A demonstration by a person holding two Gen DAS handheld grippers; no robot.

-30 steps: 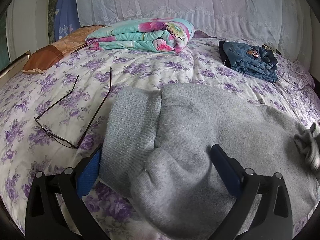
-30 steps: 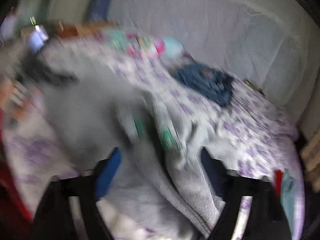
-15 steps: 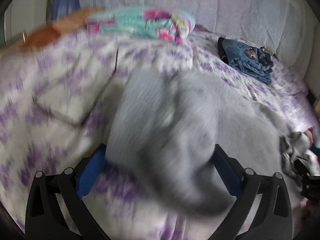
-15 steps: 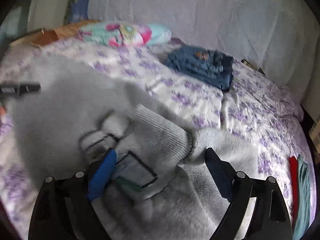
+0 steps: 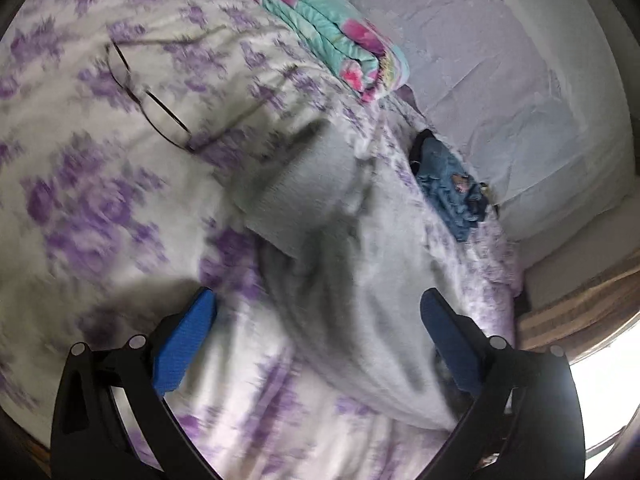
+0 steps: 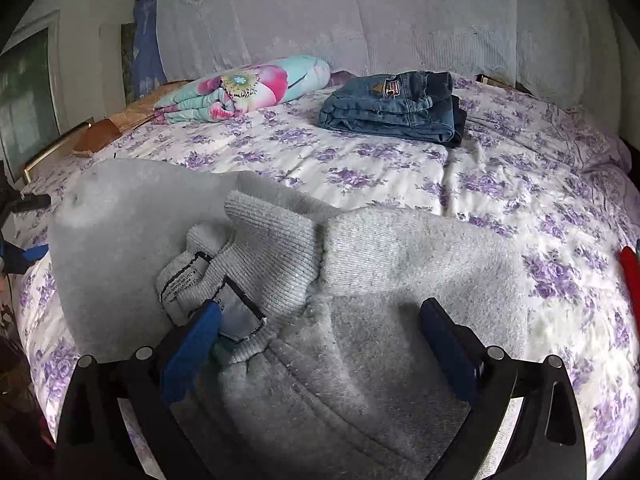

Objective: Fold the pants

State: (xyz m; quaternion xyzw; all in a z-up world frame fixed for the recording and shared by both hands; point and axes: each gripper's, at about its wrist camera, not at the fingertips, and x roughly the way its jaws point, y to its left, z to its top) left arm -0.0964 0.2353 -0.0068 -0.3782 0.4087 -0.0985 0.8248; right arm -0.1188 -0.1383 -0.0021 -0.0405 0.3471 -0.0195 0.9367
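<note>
Grey fleece pants [image 6: 380, 264] lie spread on the floral bedspread [image 6: 360, 168]. Their ribbed cuff and white care label [image 6: 240, 312] are folded over near my right gripper [image 6: 320, 328], which is open with blue pads either side of the fabric. In the tilted, blurred left wrist view the grey pants [image 5: 332, 248] run between the fingers of my left gripper [image 5: 316, 332], which is open and holds nothing.
Folded blue jeans [image 6: 396, 108] and a folded floral quilt [image 6: 244, 88] lie near the headboard. A wire hanger [image 5: 152, 96] lies on the bedspread left of the pants. A red item [image 6: 630, 276] lies at the bed's right edge.
The left gripper has swung and tilted, so its view is rotated and blurred. The right view has steadied over the folded cuff and label. Both stay open.
</note>
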